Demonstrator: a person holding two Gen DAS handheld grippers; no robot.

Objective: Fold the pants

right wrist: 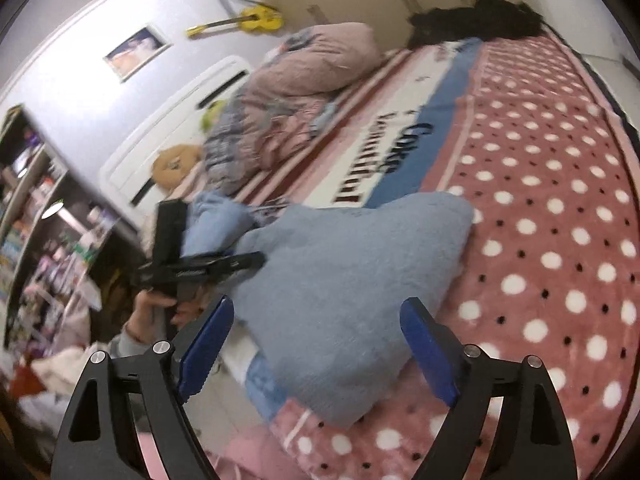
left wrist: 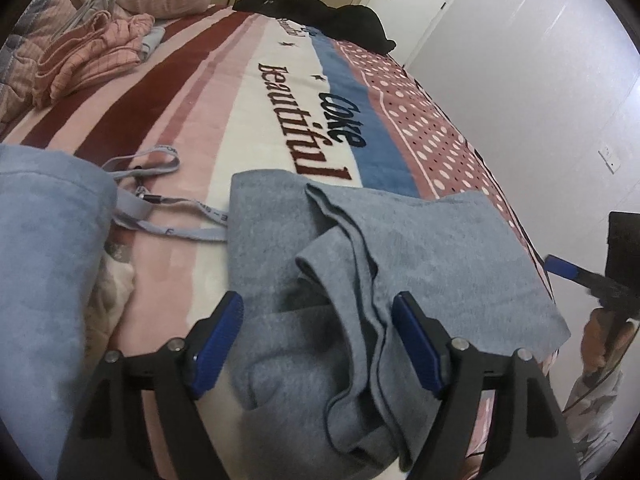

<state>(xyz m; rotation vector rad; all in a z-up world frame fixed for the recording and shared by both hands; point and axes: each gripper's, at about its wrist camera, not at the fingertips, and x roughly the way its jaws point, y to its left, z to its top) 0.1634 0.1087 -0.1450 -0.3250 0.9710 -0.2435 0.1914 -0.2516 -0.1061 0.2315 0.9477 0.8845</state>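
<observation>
Pants (left wrist: 360, 264) lie bunched on the near edge of the bed (left wrist: 224, 92), partly folded by my guess. Left claw (left wrist: 318, 340) and right claw (right wrist: 318, 344) both hang released, gripping nothing. Next move calls for pinching an edge. Loose drawstrings (left wrist: 168, 200) trail left; pink clothes (left wrist: 88, 60) and dark clothes (left wrist: 320, 12) sit far off.

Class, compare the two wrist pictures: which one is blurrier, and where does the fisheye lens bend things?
Left wrist view: fairly sharp, the pants show crisp seams; bed stripes curve outward. Right wrist view: motion-smeared, pants fuzzy, shelves streaked, wall washed out by glare.
</observation>
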